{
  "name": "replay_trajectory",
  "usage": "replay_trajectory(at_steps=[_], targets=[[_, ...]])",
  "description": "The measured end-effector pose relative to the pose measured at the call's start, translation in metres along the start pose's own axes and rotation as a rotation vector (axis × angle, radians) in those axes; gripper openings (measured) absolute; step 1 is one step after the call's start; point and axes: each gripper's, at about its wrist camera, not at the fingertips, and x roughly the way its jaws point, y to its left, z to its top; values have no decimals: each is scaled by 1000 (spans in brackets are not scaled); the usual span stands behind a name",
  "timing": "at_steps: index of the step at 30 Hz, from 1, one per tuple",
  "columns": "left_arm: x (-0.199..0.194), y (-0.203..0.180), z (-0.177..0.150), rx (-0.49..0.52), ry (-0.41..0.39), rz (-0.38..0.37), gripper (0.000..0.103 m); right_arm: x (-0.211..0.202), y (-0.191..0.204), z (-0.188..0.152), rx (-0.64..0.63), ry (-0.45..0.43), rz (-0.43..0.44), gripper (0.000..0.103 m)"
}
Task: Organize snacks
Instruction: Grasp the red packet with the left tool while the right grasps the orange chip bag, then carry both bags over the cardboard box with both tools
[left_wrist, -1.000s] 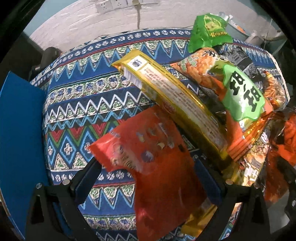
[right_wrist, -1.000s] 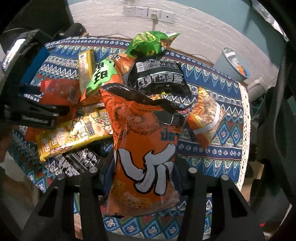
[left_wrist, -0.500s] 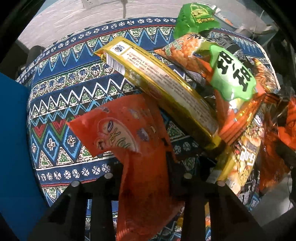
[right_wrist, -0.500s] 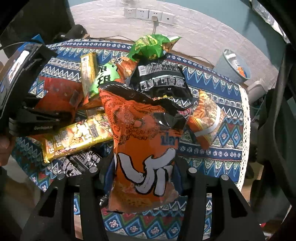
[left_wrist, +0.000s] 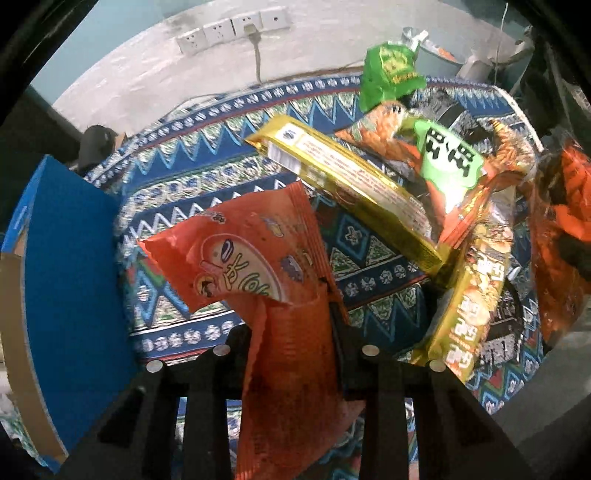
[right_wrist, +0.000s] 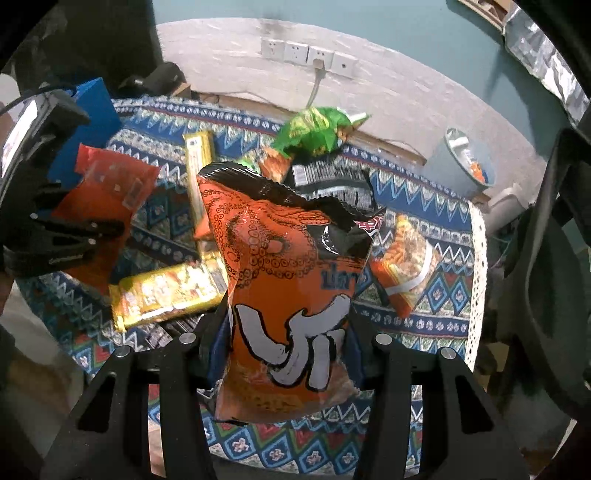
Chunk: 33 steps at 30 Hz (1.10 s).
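So the left gripper (left_wrist: 295, 314) was clamped down tight on a flat red snack packet (left_wrist: 255, 266), which was pinched near its lower half and held up off the surface (left_wrist: 229, 184), its top end flopped out ahead of the fingers (left_wrist: 236, 343). Just to the right of those fingers a long gold biscuit pack (left_wrist: 354, 184) was seen lying at a slant, with a second gold pack (left_wrist: 472, 295) under its near end. Further out to the right, a bag with a green label (left_wrist: 450, 162) and a bright green bag (left_wrist: 391, 70) were piled up. A blue box (left_wrist: 70, 277) was stood off to the left.

The right gripper (right_wrist: 288, 332) was closed partway around a puffy orange chip bag (right_wrist: 288, 280), squeezed at both sides and held upright between the fingers (right_wrist: 207, 332). Beyond it, a black packet (right_wrist: 332, 181) and a small orange packet (right_wrist: 406, 269) were left lying on the patterned cloth.
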Motion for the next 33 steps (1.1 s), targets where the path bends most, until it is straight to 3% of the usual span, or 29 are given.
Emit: replay_trajectory(at_steps=[16, 27, 33], targets=[[-94, 11, -5, 108, -235, 56, 32, -55, 4, 30, 13, -132, -17, 50], [-144, 21, -12, 124, -368, 82, 32, -74, 13, 43, 21, -177, -11, 50], [-158, 34, -14, 103, -395, 69, 32, -80, 31, 56, 3, -197, 11, 50]])
